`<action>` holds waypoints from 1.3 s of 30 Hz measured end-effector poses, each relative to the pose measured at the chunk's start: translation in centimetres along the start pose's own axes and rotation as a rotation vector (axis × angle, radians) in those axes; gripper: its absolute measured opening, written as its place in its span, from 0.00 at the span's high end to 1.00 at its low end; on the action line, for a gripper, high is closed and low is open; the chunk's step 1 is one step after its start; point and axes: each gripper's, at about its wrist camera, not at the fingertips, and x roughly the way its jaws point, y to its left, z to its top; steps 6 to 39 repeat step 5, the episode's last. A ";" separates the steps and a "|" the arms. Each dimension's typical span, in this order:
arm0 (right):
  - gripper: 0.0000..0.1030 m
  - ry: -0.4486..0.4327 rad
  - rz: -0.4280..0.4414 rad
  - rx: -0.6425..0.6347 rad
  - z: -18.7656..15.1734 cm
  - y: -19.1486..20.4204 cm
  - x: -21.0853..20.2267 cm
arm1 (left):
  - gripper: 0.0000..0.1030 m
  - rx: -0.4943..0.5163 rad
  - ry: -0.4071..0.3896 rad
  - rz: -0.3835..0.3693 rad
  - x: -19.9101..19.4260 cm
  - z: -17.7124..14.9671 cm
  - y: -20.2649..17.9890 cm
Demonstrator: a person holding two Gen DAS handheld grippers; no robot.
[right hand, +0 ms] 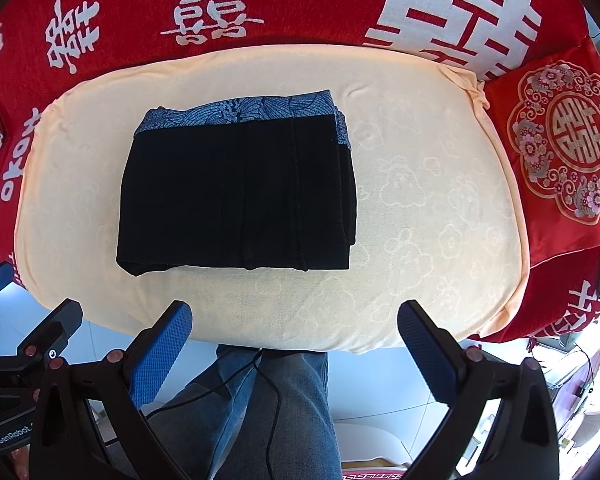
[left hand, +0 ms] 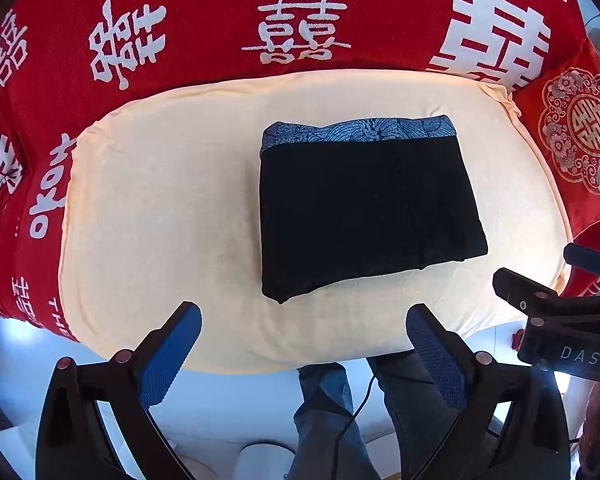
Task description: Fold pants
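Note:
Black pants (left hand: pixel 364 208) with a blue patterned waistband lie folded into a compact rectangle on the cream cushion (left hand: pixel 160 208). In the right wrist view the same folded pants (right hand: pixel 236 192) sit left of centre on the cushion (right hand: pixel 440 208). My left gripper (left hand: pixel 304 320) is open, held back from the cushion's near edge, nothing between its blue pads. My right gripper (right hand: pixel 294 316) is also open and empty, just off the near edge. The right gripper's black body (left hand: pixel 556 320) shows at the right of the left wrist view; the left gripper's body (right hand: pixel 40 344) shows at lower left of the right wrist view.
A red cover with white characters (left hand: pixel 300 20) drapes the sofa behind the cushion. A red embroidered pillow (right hand: pixel 560 140) lies at the right. A person's legs in blue jeans (right hand: pixel 268 408) and a black cable (right hand: pixel 276 400) are below the grippers, over a pale floor.

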 end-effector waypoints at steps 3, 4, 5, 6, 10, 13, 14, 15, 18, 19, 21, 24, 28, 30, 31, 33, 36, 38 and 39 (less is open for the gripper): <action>0.00 0.003 0.002 -0.001 0.1 0.0 0.1 | 0.00 0.004 -0.008 -0.009 -0.3 0.1 -0.1; 0.00 0.004 0.002 -0.001 0.1 0.0 0.1 | 0.00 0.004 -0.007 -0.010 -0.3 0.1 -0.2; 0.01 0.004 0.002 -0.002 0.0 0.0 0.1 | 0.00 0.004 -0.006 -0.012 -0.2 0.1 -0.2; 0.01 0.004 0.002 -0.002 0.0 0.0 0.1 | 0.00 0.004 -0.006 -0.012 -0.2 0.1 -0.2; 0.01 0.004 0.002 -0.002 0.0 0.0 0.1 | 0.00 0.004 -0.006 -0.012 -0.2 0.1 -0.2; 0.01 0.004 0.002 -0.002 0.0 0.0 0.1 | 0.00 0.004 -0.006 -0.012 -0.2 0.1 -0.2; 0.01 0.004 0.002 -0.002 0.0 0.0 0.1 | 0.00 0.004 -0.006 -0.012 -0.2 0.1 -0.2; 0.01 0.004 0.002 -0.002 0.0 0.0 0.1 | 0.00 0.004 -0.006 -0.012 -0.2 0.1 -0.2; 0.01 0.004 0.002 -0.002 0.0 0.0 0.1 | 0.00 0.004 -0.006 -0.012 -0.2 0.1 -0.2; 0.01 0.004 0.002 -0.002 0.0 0.0 0.1 | 0.00 0.004 -0.006 -0.012 -0.2 0.1 -0.2; 0.01 0.004 0.002 -0.002 0.0 0.0 0.1 | 0.00 0.004 -0.006 -0.012 -0.2 0.1 -0.2; 0.01 0.004 0.002 -0.002 0.0 0.0 0.1 | 0.00 0.004 -0.006 -0.012 -0.2 0.1 -0.2; 0.01 0.004 0.002 -0.002 0.0 0.0 0.1 | 0.00 0.004 -0.006 -0.012 -0.2 0.1 -0.2; 0.01 0.004 0.002 -0.002 0.0 0.0 0.1 | 0.00 0.004 -0.006 -0.012 -0.2 0.1 -0.2; 0.01 0.004 0.002 -0.002 0.0 0.0 0.1 | 0.00 0.004 -0.006 -0.012 -0.2 0.1 -0.2; 0.01 0.004 0.002 -0.002 0.0 0.0 0.1 | 0.00 0.004 -0.006 -0.012 -0.2 0.1 -0.2; 0.01 0.004 0.002 -0.002 0.0 0.0 0.1 | 0.00 0.004 -0.006 -0.012 -0.2 0.1 -0.2; 0.01 0.004 0.002 -0.002 0.0 0.0 0.1 | 0.00 0.004 -0.006 -0.012 -0.2 0.1 -0.2; 0.01 0.004 0.002 -0.002 0.0 0.0 0.1 | 0.00 0.004 -0.006 -0.012 -0.2 0.1 -0.2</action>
